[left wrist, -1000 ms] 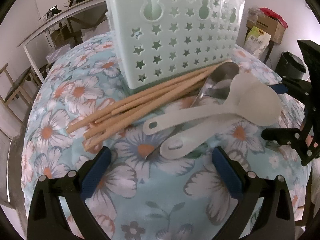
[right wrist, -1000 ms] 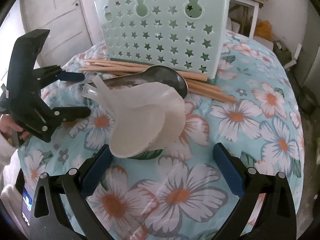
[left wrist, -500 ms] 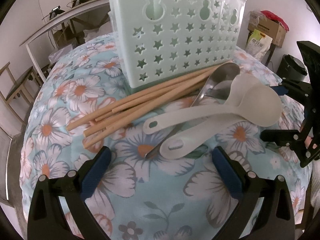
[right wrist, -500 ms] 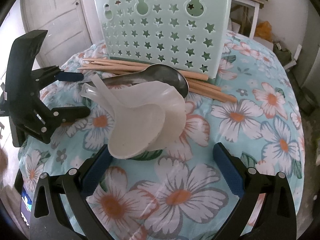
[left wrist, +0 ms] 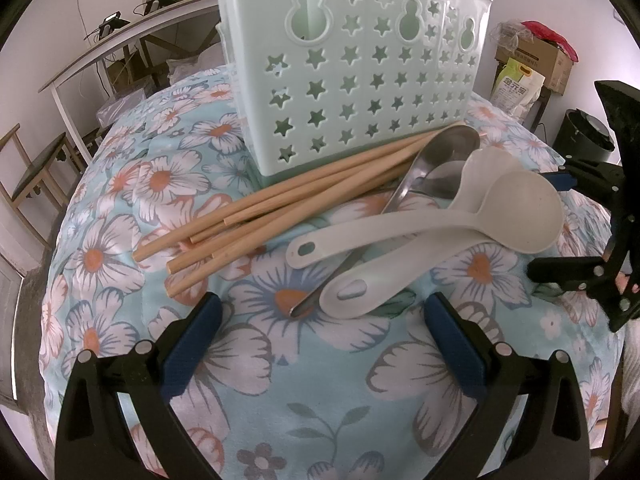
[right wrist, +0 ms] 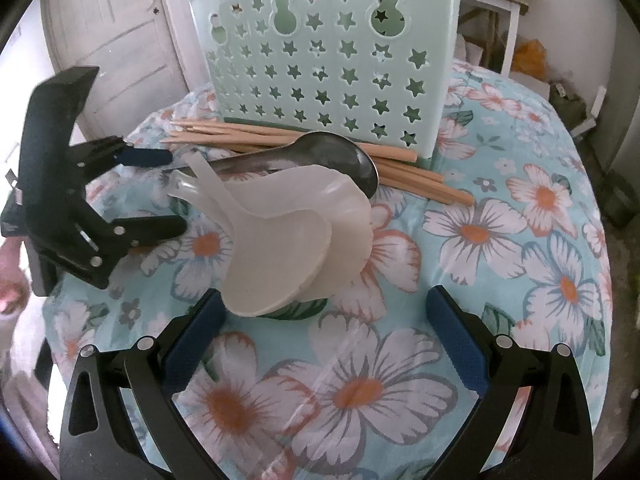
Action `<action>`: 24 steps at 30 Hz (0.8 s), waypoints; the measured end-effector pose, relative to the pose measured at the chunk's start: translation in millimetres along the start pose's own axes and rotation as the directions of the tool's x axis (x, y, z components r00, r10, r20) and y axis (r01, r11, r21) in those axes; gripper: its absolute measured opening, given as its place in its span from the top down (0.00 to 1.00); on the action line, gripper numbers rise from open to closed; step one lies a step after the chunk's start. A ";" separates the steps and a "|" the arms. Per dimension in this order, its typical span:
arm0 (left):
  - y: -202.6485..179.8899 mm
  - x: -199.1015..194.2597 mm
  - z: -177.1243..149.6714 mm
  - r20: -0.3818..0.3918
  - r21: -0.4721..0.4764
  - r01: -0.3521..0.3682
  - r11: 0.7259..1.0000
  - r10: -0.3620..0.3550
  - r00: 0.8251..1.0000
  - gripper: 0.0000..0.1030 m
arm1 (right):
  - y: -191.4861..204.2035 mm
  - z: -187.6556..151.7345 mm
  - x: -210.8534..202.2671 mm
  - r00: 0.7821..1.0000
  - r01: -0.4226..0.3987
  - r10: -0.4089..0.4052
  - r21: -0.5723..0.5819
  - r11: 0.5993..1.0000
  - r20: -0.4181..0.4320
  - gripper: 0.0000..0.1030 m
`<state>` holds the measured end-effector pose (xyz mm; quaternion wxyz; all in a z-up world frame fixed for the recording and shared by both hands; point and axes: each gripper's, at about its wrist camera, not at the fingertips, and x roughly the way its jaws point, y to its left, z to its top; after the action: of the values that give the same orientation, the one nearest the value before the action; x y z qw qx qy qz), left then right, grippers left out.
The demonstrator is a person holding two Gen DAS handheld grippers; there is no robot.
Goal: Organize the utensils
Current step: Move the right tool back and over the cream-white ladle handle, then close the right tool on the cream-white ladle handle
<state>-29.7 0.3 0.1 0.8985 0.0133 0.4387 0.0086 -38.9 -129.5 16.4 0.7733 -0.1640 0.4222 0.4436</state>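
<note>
Both claws have edged slightly nearer the utensils, which lie in a heap against the foot of a mint-green star-punched basket (left wrist: 360,80): wooden chopsticks (left wrist: 280,208), a metal spoon (left wrist: 436,168) and two white plastic ladles (left wrist: 440,236), stacked across each other on the floral-covered surface (left wrist: 320,400). Left claw (left wrist: 320,344) hovers before the handles, spread wide and holding nothing. Right claw (right wrist: 320,344), equally wide and empty, faces the ladle bowls from the opposite side.
</note>
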 end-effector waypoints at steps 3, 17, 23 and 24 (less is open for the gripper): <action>-0.2 0.1 0.1 0.000 0.001 -0.001 1.000 0.001 1.000 0.04 | -7.7 0.9 -6.2 0.998 -0.055 0.055 0.045 0.997 0.018 0.07; 5.8 -3.5 0.2 -0.026 0.012 0.007 1.000 -0.006 1.000 0.04 | -29.5 3.9 -17.4 0.983 -0.172 0.181 0.248 0.953 -0.013 0.86; 18.8 -20.8 -13.7 -0.017 -0.003 -0.023 1.000 0.023 1.000 0.04 | -38.1 -7.1 -30.2 0.980 -0.185 0.197 0.320 0.929 -0.005 0.93; 19.9 -23.9 -16.8 -0.013 0.000 -0.033 0.999 0.033 0.999 0.04 | -37.3 -6.6 -31.6 0.981 -0.184 0.195 0.324 0.928 -0.001 0.93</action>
<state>-57.8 19.9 9.2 0.8954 0.0203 0.4441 0.0236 -19.4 -171.6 33.2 0.7361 -0.0014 0.5157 0.4384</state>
